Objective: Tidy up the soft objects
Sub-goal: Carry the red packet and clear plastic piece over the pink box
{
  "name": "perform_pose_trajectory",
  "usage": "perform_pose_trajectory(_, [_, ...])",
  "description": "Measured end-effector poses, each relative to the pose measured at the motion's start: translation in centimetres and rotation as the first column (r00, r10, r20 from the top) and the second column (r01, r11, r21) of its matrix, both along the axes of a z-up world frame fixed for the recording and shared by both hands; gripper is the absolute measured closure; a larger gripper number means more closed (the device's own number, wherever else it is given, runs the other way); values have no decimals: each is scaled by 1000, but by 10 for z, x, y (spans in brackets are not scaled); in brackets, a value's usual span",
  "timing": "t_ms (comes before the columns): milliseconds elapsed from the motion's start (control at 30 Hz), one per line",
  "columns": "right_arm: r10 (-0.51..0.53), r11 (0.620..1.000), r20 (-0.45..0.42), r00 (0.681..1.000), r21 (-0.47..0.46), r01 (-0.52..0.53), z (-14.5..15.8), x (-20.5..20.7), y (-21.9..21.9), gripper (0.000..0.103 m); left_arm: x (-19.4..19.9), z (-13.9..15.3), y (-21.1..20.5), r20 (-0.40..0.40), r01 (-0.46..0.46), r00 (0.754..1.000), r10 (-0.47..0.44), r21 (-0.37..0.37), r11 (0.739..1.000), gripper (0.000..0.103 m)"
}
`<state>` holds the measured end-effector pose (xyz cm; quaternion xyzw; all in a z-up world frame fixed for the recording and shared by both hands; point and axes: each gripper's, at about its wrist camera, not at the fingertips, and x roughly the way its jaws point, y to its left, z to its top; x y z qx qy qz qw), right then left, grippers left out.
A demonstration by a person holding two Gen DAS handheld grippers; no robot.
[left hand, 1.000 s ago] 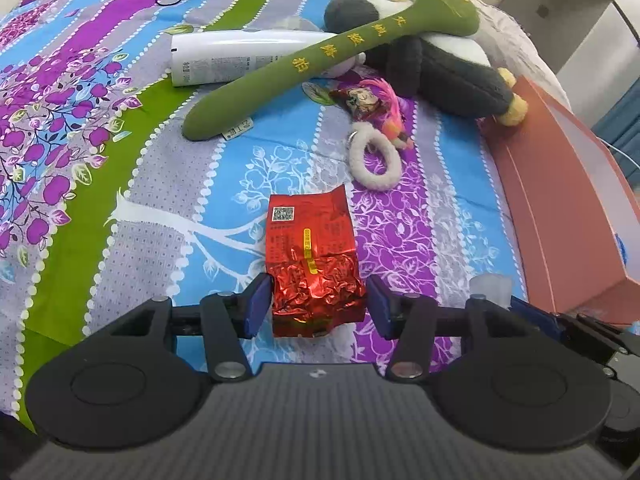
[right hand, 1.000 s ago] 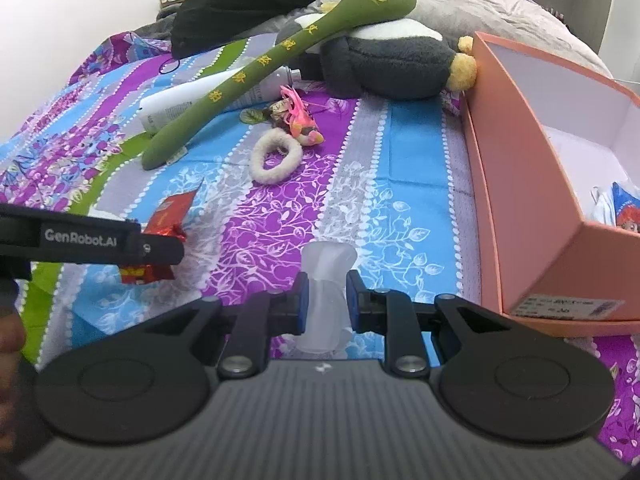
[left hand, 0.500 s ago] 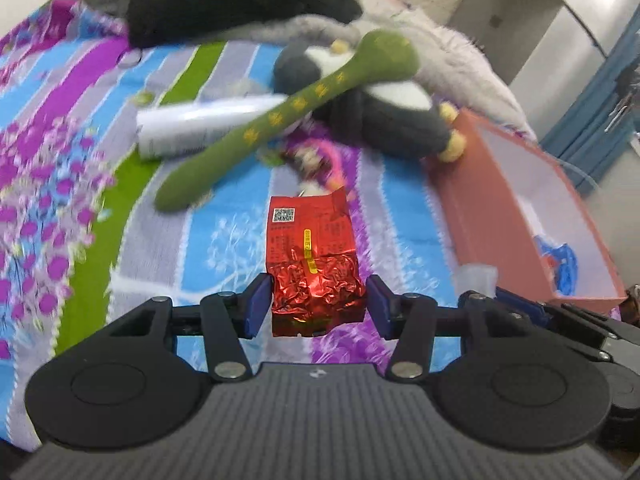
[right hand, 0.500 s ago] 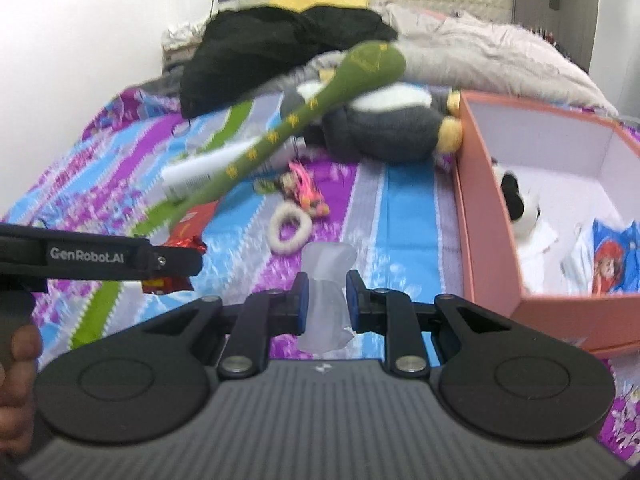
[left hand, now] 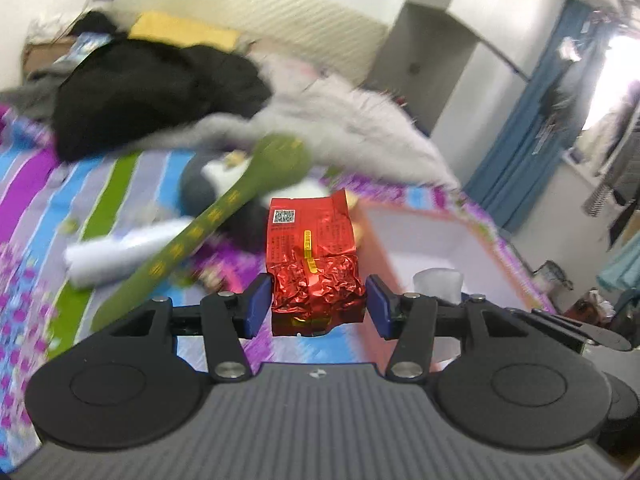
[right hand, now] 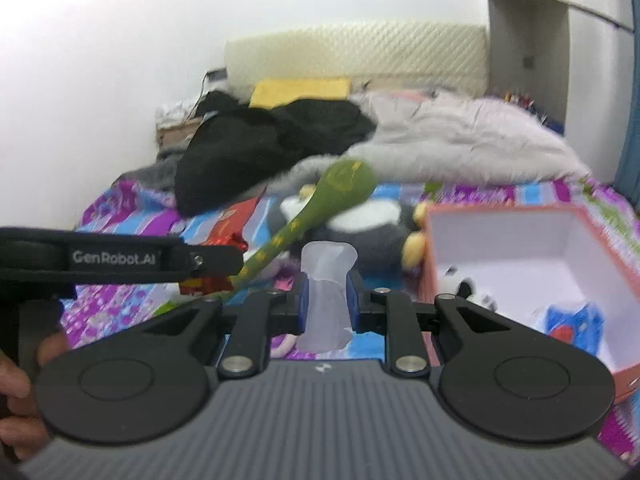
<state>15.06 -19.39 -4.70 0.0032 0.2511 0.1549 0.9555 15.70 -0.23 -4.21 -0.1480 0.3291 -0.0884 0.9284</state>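
Note:
My left gripper (left hand: 317,306) is shut on a red foil packet (left hand: 314,264) and holds it up above the bedspread, left of the orange box (left hand: 424,236). My right gripper (right hand: 328,304) is shut on a translucent white soft pouch (right hand: 327,292), also held in the air. The pouch shows in the left wrist view (left hand: 438,282). The orange box (right hand: 532,280) is open at the right, with a small panda toy (right hand: 460,284) and a blue packet (right hand: 576,322) inside. The left gripper (right hand: 216,260) with the red packet (right hand: 228,226) shows at the left of the right wrist view.
On the striped bedspread (left hand: 36,216) lie a long green plush hammer (left hand: 224,216), a white tube (left hand: 120,250) and a grey-and-white plush penguin (right hand: 372,220). Black clothing (left hand: 152,88) and a grey fur blanket (left hand: 352,120) lie behind. A blue curtain (left hand: 520,136) hangs at the right.
Both grippers have risen and tilted up from the bed with their loads still held. The views now show the headboard and wall, and the box sits closer at the right.

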Motion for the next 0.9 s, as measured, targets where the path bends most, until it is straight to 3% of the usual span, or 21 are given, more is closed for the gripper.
perform_pose_trajectory(233, [-84,996,89,993,-11,85,37,6,-36,79,20,42,-34,80,102,992,-98,-47,994,46])
perform_pose_trajectory(500, [-184,983,115,976,-5,186,65,18,-101,79,49,70,-103,118,235,967,-226,-74,969,47])
perform_pose_trajectory(700, [-271,962,-13,962,25,272,50,48,-152,79,74,73,-164,88,335,941,-328,-78,939,47])
perform_pose_trajectory(833, [-291,955,-132,948,21,296,27,66,-183,79,103,57,-199,-4,400,915,-403,-110,910,47])
perform_pose_trajectory(900, [-303,952,-169,938,-8,306,14,72,-195,79,117,46,-215,-49,409,909,-414,-92,908,47])
